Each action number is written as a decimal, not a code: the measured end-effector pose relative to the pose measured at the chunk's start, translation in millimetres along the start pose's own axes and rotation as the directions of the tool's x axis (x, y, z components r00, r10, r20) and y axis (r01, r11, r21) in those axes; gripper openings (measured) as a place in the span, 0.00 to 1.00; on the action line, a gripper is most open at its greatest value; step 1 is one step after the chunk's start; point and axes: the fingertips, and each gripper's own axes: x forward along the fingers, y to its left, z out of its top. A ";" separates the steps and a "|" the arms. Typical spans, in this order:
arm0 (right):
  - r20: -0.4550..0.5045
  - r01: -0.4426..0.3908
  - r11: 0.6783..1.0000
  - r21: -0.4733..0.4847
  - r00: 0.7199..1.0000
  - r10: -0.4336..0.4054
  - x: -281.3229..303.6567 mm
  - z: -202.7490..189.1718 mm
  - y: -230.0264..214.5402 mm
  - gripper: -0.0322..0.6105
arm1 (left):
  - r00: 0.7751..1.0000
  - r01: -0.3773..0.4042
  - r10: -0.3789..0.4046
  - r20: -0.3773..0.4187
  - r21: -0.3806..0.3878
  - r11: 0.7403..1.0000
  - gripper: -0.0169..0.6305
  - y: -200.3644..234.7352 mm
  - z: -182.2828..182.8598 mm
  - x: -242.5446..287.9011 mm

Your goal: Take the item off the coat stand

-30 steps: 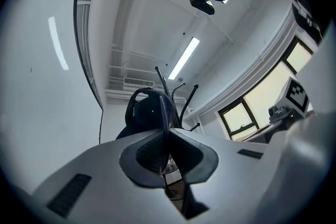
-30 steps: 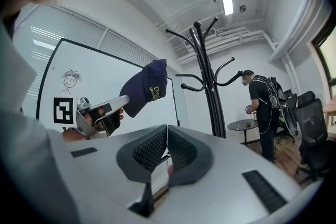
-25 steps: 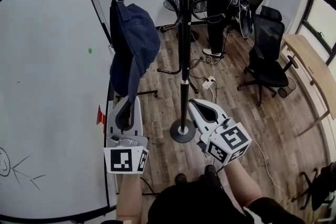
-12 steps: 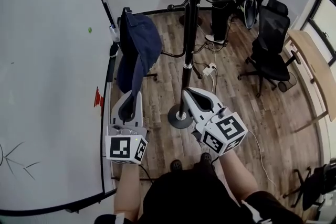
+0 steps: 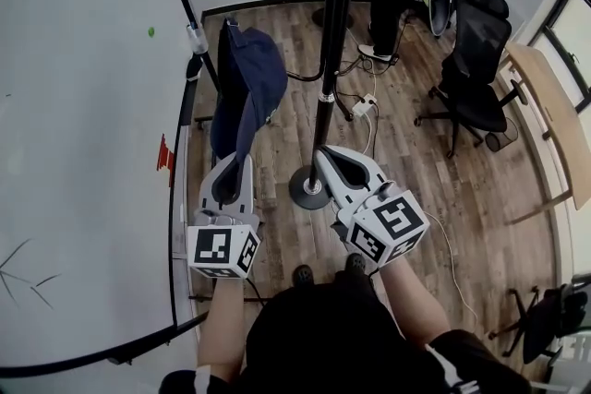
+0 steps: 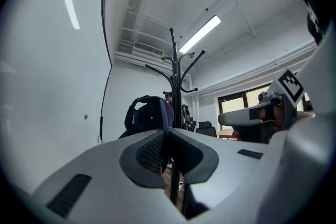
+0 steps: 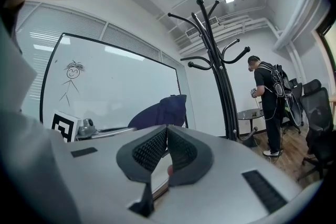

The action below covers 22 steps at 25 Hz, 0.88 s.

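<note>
Left claw (image 5: 236,163) is clamped on the edge of the navy cap (image 5: 247,83); the left gripper view shows the pads pinching the fabric. The cap stretches away from the claw, long axis roughly in line with the jaws. It's held in the air between the whiteboard (image 5: 83,106) and the coat stand (image 5: 332,51) pole, apparently off the hooks, with a lower hook tip just beside it. Right claw (image 5: 329,163) is closed and empty, near the stand's base, farther from the cap. Versus a second ago, cap and left claw sit lower, upper hook now well above. Next move probably needs pulling the cap clear of the pole.
</note>
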 end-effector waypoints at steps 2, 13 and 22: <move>-0.012 0.007 1.000 0.000 1.000 -0.007 -1.1 -5.2 -2.3 0.10 | 1.000 0.004 -0.004 -0.017 -0.006 1.000 0.07 -2.6 -5.8 1.1; -0.059 0.045 0.995 -0.084 0.997 -0.050 -8.5 -13.2 -11.8 0.10 | 0.999 0.028 -0.028 -0.030 -0.006 1.000 0.07 -20.6 -9.3 5.7; -0.053 0.055 0.994 -0.091 0.997 -0.060 -7.7 -12.1 -14.8 0.10 | 0.998 0.041 -0.042 -0.038 -0.008 0.999 0.07 -25.2 -13.7 10.8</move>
